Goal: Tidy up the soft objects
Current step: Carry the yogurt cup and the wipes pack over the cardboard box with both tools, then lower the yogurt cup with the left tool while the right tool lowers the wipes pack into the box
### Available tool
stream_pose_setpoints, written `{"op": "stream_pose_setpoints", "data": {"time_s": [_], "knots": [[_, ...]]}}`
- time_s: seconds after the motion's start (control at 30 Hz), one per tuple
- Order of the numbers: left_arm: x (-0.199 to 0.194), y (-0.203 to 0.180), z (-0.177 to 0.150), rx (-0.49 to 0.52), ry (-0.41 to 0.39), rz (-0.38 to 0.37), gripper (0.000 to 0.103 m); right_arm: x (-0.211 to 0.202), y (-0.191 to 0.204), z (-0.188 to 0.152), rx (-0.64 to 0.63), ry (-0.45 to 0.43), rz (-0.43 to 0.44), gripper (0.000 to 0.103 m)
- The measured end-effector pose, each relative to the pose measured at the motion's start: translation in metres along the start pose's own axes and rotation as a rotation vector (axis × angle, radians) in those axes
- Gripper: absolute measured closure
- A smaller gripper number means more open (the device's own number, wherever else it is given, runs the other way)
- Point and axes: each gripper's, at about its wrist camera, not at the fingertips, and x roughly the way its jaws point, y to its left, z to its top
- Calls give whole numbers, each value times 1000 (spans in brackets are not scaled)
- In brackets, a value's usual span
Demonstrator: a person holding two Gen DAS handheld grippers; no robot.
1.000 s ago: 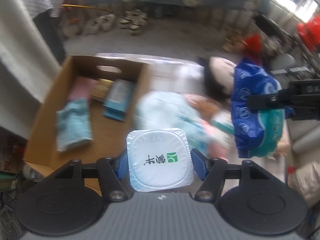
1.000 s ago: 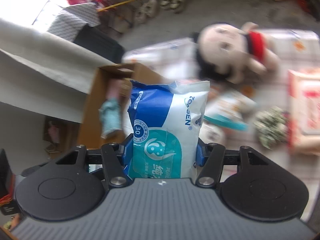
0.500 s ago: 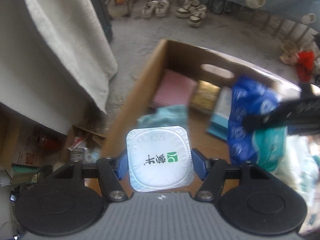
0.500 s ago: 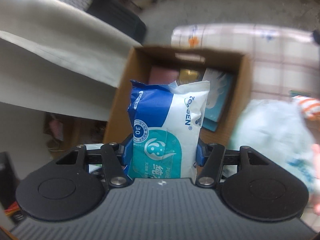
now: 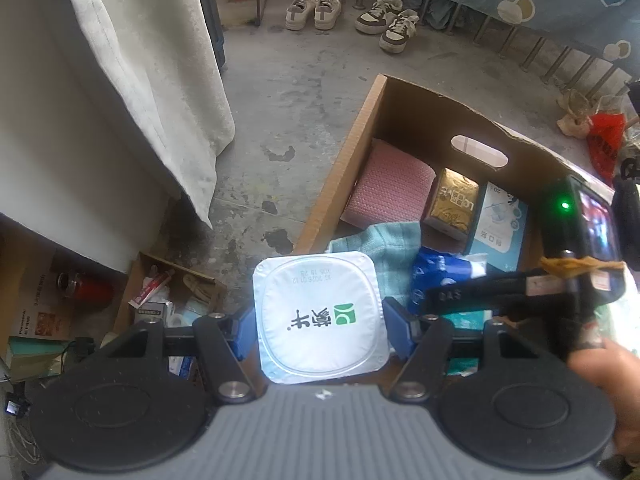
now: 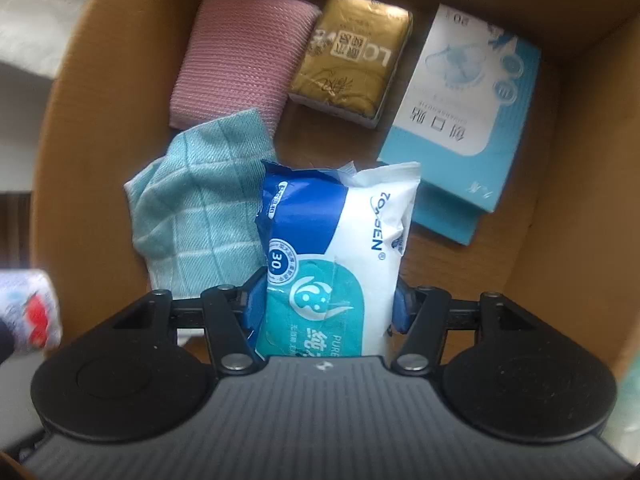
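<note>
Right wrist view: right tool (image 6: 326, 300) gripping wet-wipes pack (image 6: 336, 248), now swung over cardboard box (image 6: 80, 128), teal cloth (image 6: 192, 216) ahead-left; drop likely next. Left tool (image 5: 320, 320) gripping yogurt cup (image 5: 320, 316), box ahead-right.

1. Left claw (image 5: 320, 316): grey ribbed housing with a small white mark at its front edge, flanked by two round matte-black discs.
2. Black linkage arms run forward from the discs, each with a silver screw head at the pivot; the fingers (image 5: 243, 330) carry blue pads.
3. Right claw (image 6: 326, 304): same build, with a dark grey ribbed body, twin black discs, silver pivot screws and blue pads.
4. Seen from the left wrist camera, the right claw's unit has a black body with a lit green indicator, a small screen, and brown tape around its bar.
5. Right hand (image 5: 612, 376): bare skin, no sleeve visible.
</note>
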Motion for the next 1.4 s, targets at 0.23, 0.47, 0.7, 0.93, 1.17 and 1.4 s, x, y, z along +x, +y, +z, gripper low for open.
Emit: {"op": "stream_pose_setpoints", "data": {"time_s": [0.23,0.47,0.7,0.93,1.17,1.4], "knots": [[-1,4,-3,-3,8,-16,38,4,17,-2,61,-3,116,44],[5,-2,-5,17,24,-25,38,16,29,-4,107,20,244,42],[9,-9,-6,34,31,-27,38,-1,-14,6,188,5,302,33],[10,-14,-4,61,39,-26,38,-26,-46,13,203,-20,333,33],[20,-34,9,86,76,-89,38,-71,-70,-1,145,-122,334,33],[54,-71,28,132,92,-151,38,-115,-111,-20,193,-242,367,33]]}}
